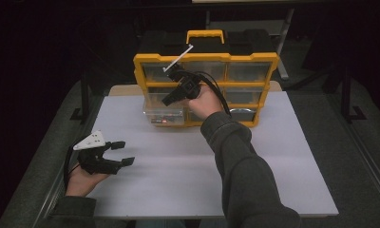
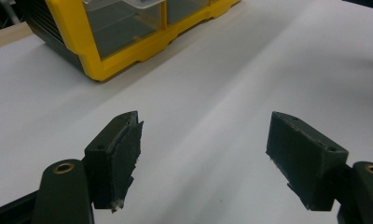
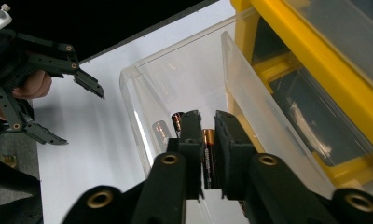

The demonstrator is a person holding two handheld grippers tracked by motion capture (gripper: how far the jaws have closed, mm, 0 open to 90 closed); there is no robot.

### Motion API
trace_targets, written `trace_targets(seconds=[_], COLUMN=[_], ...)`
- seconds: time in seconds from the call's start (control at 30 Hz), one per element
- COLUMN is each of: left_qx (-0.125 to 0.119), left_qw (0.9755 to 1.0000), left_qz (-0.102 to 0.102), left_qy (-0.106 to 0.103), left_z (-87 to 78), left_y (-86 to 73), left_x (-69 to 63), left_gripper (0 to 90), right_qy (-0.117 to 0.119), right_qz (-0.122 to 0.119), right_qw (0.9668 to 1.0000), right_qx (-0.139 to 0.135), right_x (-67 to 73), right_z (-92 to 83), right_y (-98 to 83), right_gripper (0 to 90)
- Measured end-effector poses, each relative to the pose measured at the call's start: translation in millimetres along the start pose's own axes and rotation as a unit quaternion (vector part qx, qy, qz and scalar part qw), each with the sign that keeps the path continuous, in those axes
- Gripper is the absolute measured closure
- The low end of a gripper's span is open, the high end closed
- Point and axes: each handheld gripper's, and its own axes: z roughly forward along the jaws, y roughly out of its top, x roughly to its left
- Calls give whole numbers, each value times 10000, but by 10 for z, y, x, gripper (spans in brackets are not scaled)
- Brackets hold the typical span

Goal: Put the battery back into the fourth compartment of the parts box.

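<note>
Right gripper view, nearest: right gripper closed on a battery, copper end up, pinched between both pads.
Drawer: clear drawer pulled out of the yellow organizer; jaws and battery inside its walls, near the drawer's front.
Other contents: a second battery just behind the left jaw, and a pale roundish shape beside it, too blurred to name.
Left gripper view, nearest: left gripper with jaws spread wide, nothing between the pads.
Surface: bare white table ahead; organizer corner well apart, up and to the left.
High view, nearest: right sleeve reaching forward across the table.
Right side: right gripper tipped down into the pulled-out drawer at the organizer's lower left.
Left side: left gripper idle near the table's left edge, well apart from the organizer.
Progress: drawer already out and battery already gripped; judged about midway, with lifting out and setting down yet to do.
Edges: drawer walls close on either side of the jaws; likely snags are the drawer's front lip and the yellow frame above.
Open room: broad clear table between the organizer and the person, ample for a set-down.
</note>
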Motion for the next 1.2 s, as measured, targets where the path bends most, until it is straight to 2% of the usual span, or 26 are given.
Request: trace_targets(seconds=[0.13,0.2,0.3,0.37,0.43,0.5,0.77,0.97,1.2], left_qx=[-57,10,43,22,62,88,48,53,73], left_qw=[10000,10000,10000,10000,9999,9999,10000,9999,9999], left_qz=[-4,33,20,19,112,56,20,91,81], left_qy=[1,9,10,17,30,33,60,67,66], left_z=[4,13,29,35,40,46,61,55,58], left_y=[-4,-5,-8,-5,-2,-4,1,10,9], left_x=[6,15,19,14,32,27,6,3,-9], left_gripper=[253,251,245,244,242,238,232,233,233], right_qy=[31,40,45,46,88,113,249,244,249], right_qz=[46,54,37,37,-7,-9,-49,-124,-147], right_qw=[10000,10000,10000,10000,9998,9998,9994,9993,9991], right_qx=[-42,-66,-23,-70,-150,-187,-220,-268,-301], right_x=[-10,-16,-8,-11,-13,-3,90,170,237], right_z=[-24,-38,-45,-62,-86,-119,-196,-270,-366], right_y=[-25,-44,-48,-50,-51,-57,-84,-115,-159], right_gripper=[870,888,889,889,889,889,889,889,888])
